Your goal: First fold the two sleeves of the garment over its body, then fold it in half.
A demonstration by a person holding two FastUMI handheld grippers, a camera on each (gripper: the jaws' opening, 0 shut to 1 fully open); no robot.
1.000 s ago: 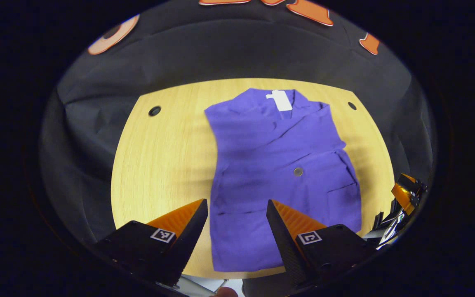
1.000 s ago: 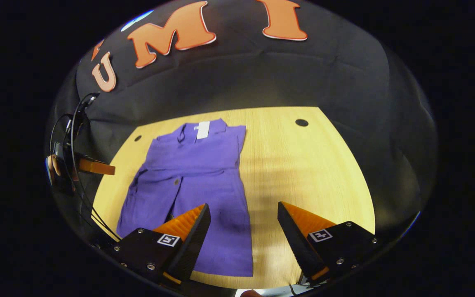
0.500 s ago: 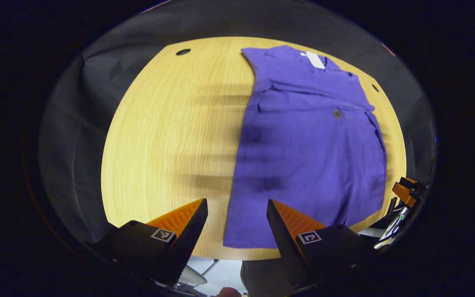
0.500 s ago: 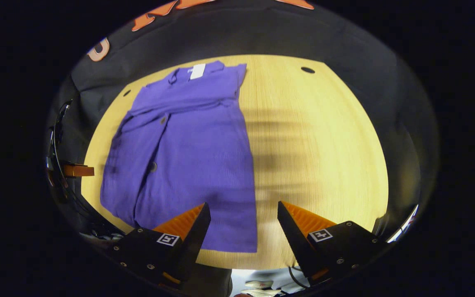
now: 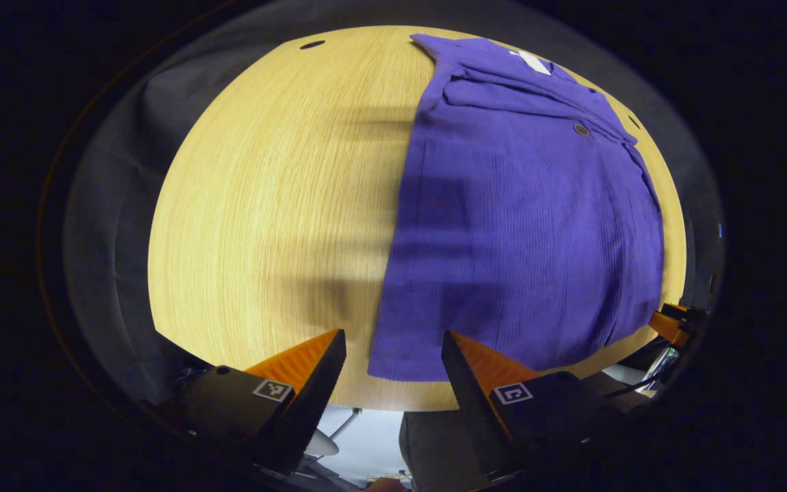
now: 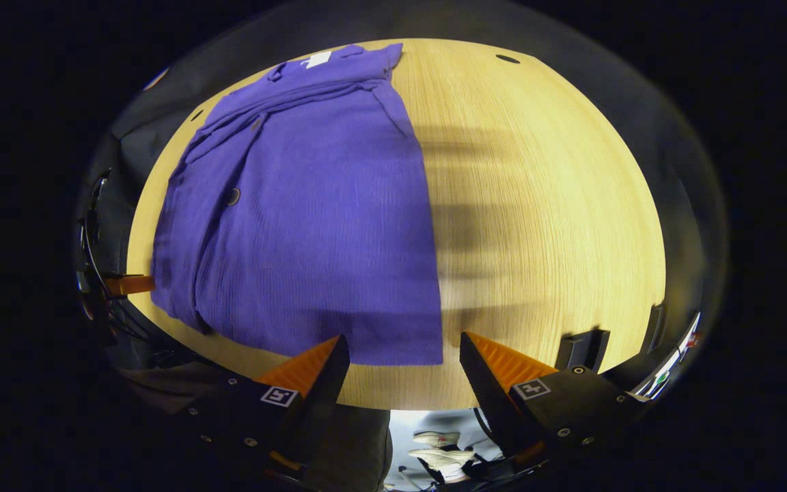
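A purple button-front garment (image 5: 523,219) lies flat on the wooden table (image 5: 264,205), both sleeves folded in over its body, collar with a white tag (image 5: 533,63) at the far end. My left gripper (image 5: 393,345) hangs open just above the hem's left corner, nothing between its fingers. In the right gripper view the garment (image 6: 311,212) covers the table's left half, and my right gripper (image 6: 404,348) is open above the hem's right corner (image 6: 427,355). The other gripper (image 6: 127,283) peeks in at the left edge.
The table (image 6: 544,205) has small dark holes near its far corners (image 5: 311,45) (image 6: 507,59). Black cloth surrounds it. Below the near edge I see floor and a person's shoes (image 6: 438,447). A dark bracket (image 6: 581,348) sits at the table's right near edge.
Both grippers have dropped and tilted down toward the near hem; the garment now looms larger and its hem corners sit between each pair of fingers. The garment has not moved.
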